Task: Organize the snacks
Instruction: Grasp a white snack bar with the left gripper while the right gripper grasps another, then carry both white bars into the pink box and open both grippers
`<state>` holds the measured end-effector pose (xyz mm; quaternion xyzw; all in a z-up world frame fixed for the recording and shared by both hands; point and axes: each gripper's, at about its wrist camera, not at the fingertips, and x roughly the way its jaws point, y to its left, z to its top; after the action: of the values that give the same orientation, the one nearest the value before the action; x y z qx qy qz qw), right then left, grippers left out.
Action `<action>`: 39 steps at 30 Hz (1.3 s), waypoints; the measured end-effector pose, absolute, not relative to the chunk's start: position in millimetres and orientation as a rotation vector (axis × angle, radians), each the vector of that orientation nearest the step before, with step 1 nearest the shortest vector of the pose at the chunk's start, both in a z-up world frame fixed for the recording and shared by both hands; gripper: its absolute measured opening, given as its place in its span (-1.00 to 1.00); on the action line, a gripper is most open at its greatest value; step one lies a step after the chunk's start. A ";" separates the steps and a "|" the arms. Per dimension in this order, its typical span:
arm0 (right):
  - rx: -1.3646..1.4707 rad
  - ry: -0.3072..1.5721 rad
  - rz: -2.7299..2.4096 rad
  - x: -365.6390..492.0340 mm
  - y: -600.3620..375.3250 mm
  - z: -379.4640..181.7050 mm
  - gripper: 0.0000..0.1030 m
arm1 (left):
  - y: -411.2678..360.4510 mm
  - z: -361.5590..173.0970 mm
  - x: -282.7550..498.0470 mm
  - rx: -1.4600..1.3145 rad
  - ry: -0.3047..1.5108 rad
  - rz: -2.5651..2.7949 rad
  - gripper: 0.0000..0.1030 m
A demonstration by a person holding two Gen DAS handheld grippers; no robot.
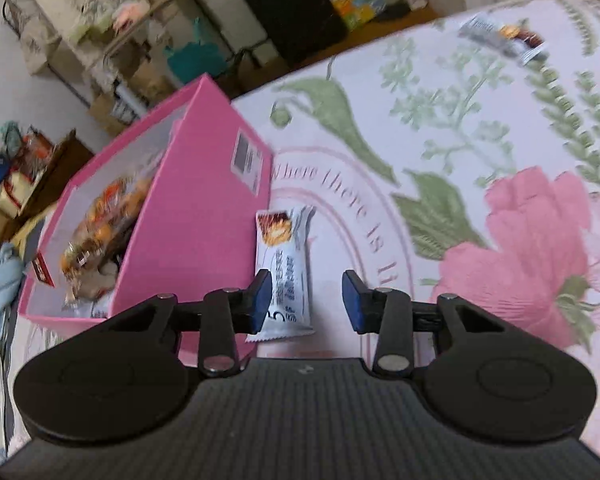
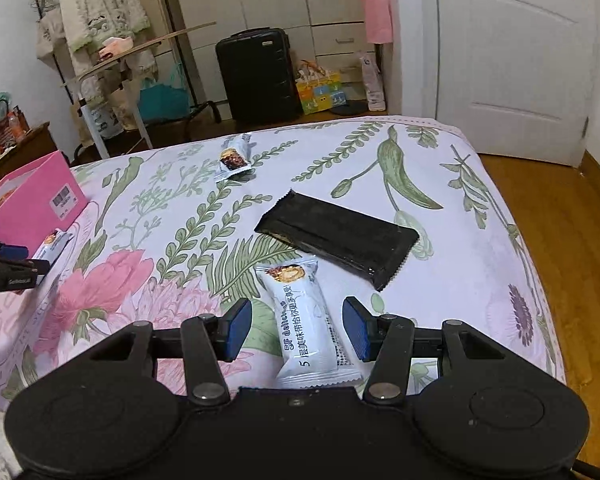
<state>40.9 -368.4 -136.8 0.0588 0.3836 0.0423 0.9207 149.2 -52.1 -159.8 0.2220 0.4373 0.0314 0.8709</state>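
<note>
In the left wrist view my left gripper [image 1: 306, 300] is open over a white snack bar [image 1: 285, 268] lying on the floral bedspread beside a pink box [image 1: 196, 216] that holds several wrapped snacks [image 1: 100, 232]. In the right wrist view my right gripper [image 2: 296, 330] is open around another white snack bar [image 2: 310, 328] on the bed. A black snack packet [image 2: 336, 234] lies just beyond it, and a small white bar [image 2: 234, 158] lies farther back. The pink box [image 2: 32, 200] and the left gripper [image 2: 8, 268] show at the left edge.
The bed's far and right edges [image 2: 500, 184] drop to a wooden floor [image 2: 572, 248]. A black suitcase [image 2: 258, 76], a clothes rack [image 2: 100, 40] and a white door [image 2: 516, 56] stand beyond. A cluttered side table [image 2: 16, 140] is behind the box.
</note>
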 end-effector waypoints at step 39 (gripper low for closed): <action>0.269 0.997 0.218 37.4 -287.0 -126.9 -0.36 | 7.1 -88.2 90.0 0.105 0.976 -0.147 -0.63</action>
<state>37.4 -287.0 -126.9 0.1283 0.4758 0.1042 0.8639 90.0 7.1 -88.2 0.0504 0.4684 -0.0706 0.8793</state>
